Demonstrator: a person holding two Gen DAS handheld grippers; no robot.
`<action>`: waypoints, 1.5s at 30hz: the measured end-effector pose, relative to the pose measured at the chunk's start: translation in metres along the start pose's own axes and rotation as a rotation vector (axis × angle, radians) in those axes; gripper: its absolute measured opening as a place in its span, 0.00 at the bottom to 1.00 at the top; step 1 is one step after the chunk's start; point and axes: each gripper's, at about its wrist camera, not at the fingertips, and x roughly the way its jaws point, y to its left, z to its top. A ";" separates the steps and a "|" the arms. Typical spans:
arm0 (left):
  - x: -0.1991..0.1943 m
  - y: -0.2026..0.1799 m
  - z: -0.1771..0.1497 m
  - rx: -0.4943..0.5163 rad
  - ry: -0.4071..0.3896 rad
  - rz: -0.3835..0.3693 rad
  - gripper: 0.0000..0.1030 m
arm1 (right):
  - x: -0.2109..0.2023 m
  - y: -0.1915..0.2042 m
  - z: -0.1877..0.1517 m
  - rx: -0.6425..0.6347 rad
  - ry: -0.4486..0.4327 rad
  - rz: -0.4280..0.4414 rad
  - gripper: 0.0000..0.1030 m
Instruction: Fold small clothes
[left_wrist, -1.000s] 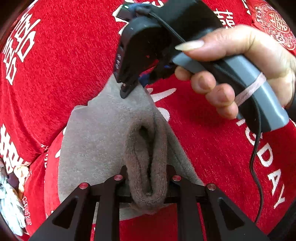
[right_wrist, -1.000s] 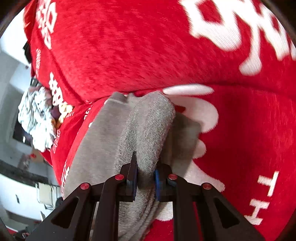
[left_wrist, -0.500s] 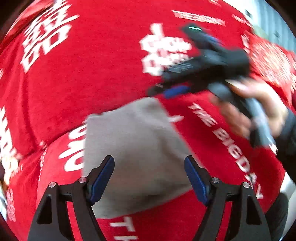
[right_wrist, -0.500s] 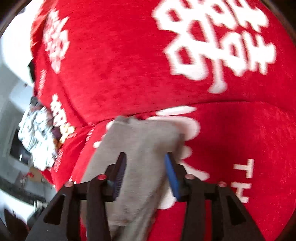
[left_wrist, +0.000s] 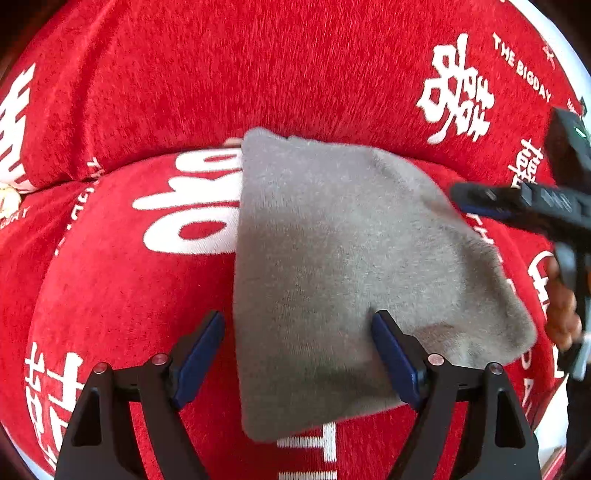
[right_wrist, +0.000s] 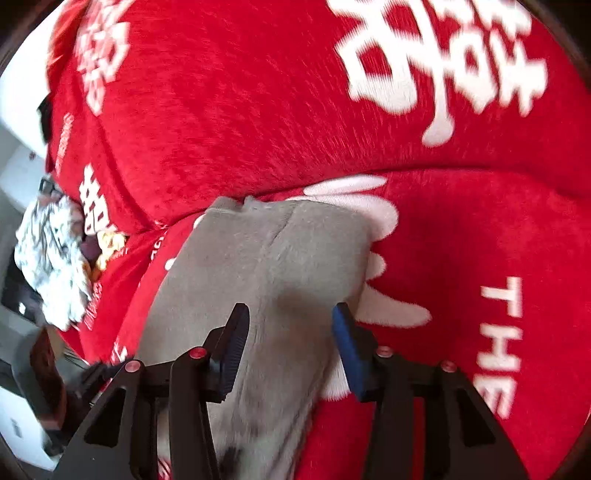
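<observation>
A small grey knit garment (left_wrist: 343, 266) lies folded flat on a red cover with white lettering (left_wrist: 184, 81). My left gripper (left_wrist: 299, 332) is open and empty, held above the garment's near edge, its blue pads apart. My right gripper (right_wrist: 291, 328) is open and empty above the same garment (right_wrist: 273, 266), which lies flat with a fold line down its middle. The right gripper also shows at the right edge of the left wrist view (left_wrist: 532, 206), beside the garment.
The red cover (right_wrist: 240, 110) rises in a cushion-like ridge behind the garment. A pile of patterned white cloth (right_wrist: 51, 258) lies at the far left of the right wrist view. Room floor and furniture show beyond the cover's left edge.
Both grippers let go of the grey garment and opened. It dropped flat on the red cover. Both grippers pulled back and up from it.
</observation>
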 end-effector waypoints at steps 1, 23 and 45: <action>-0.005 0.001 -0.001 0.007 -0.014 0.005 0.80 | -0.009 0.011 -0.006 -0.025 -0.010 0.032 0.50; -0.028 0.041 -0.011 -0.053 -0.040 -0.038 0.97 | -0.053 0.048 -0.090 -0.053 -0.082 0.010 0.73; 0.072 0.052 0.043 -0.169 0.252 -0.324 0.97 | 0.015 -0.017 -0.037 0.172 0.036 -0.069 0.79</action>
